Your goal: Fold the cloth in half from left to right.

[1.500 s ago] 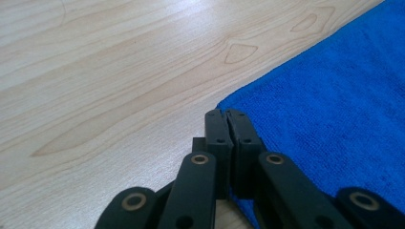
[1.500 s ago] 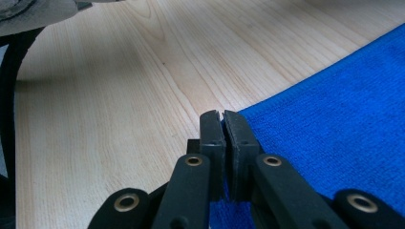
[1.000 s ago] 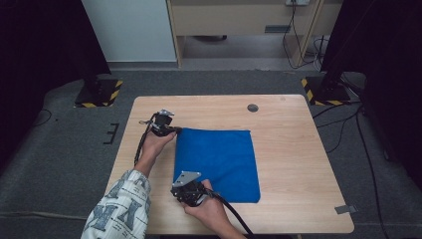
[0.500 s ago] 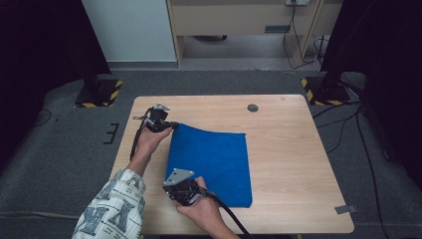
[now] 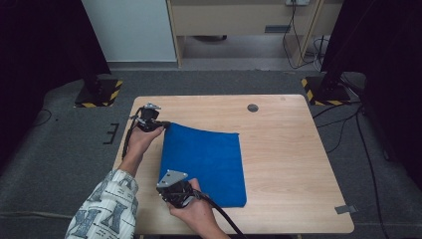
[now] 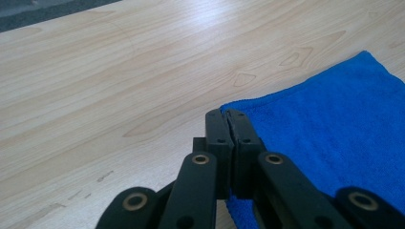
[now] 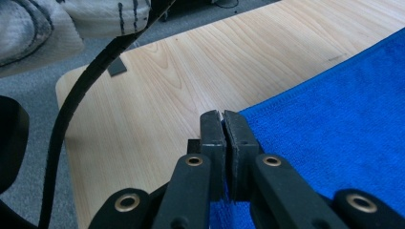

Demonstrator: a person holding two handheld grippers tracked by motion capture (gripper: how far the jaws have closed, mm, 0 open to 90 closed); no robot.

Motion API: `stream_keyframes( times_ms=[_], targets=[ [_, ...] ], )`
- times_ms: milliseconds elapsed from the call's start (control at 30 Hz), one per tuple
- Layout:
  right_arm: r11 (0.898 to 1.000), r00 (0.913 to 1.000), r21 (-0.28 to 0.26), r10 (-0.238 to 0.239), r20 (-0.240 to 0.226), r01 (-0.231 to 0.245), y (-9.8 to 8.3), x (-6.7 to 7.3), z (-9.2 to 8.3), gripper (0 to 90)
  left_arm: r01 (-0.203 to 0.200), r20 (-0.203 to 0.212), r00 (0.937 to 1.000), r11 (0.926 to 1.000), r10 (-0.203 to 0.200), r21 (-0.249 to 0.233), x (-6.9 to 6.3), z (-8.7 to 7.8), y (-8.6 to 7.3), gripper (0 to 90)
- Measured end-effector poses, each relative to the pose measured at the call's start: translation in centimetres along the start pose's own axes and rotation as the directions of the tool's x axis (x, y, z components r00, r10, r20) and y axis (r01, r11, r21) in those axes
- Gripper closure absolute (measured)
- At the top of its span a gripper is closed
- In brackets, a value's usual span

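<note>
Blue terry cloth on pale wood

The square blue cloth (image 5: 206,162) looks napped, matt; the light wooden table (image 5: 293,164) smooth, faintly sheened; black gripper jaws matt plastic.

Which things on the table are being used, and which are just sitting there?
In use:
- blue cloth
- left gripper, shut on its far corner
- right gripper, shut on its near corner

Just there:
- round dark spot in the table

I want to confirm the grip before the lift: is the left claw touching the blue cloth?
Touching. The left gripper view shows the left claw shut on the blue cloth's corner.
</note>
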State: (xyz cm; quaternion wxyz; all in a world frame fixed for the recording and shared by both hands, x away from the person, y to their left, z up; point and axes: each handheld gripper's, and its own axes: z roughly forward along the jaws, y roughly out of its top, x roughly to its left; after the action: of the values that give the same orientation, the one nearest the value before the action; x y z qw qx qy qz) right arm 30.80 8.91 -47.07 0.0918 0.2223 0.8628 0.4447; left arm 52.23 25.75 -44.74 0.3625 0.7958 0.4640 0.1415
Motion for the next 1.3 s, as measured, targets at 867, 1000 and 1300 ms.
stream_keyframes(
  times_ms=[867, 1000, 1300],
  targets=[
    [0.998, 0.9989, -0.052, 0.026, -0.038, -0.028, 2.4, 1.7, 1.8, 87.7, 0.020, -0.035, 0.9992, 0.9998, -0.020, 0.002, 3.0, -2.9, -0.9, 88.3],
    [0.997, 0.9977, -0.059, 0.043, -0.053, -0.046, 2.7, 1.5, 2.0, 87.8, 0.027, -0.036, 0.9990, 0.9996, -0.027, -0.009, 3.3, -3.4, -0.9, 88.3],
    [0.997, 0.9978, -0.063, 0.046, -0.048, -0.049, 2.5, 1.2, 1.2, 87.8, 0.033, -0.026, 0.9991, 0.9993, -0.034, -0.019, 2.5, -2.6, -0.5, 88.3]
  ],
)
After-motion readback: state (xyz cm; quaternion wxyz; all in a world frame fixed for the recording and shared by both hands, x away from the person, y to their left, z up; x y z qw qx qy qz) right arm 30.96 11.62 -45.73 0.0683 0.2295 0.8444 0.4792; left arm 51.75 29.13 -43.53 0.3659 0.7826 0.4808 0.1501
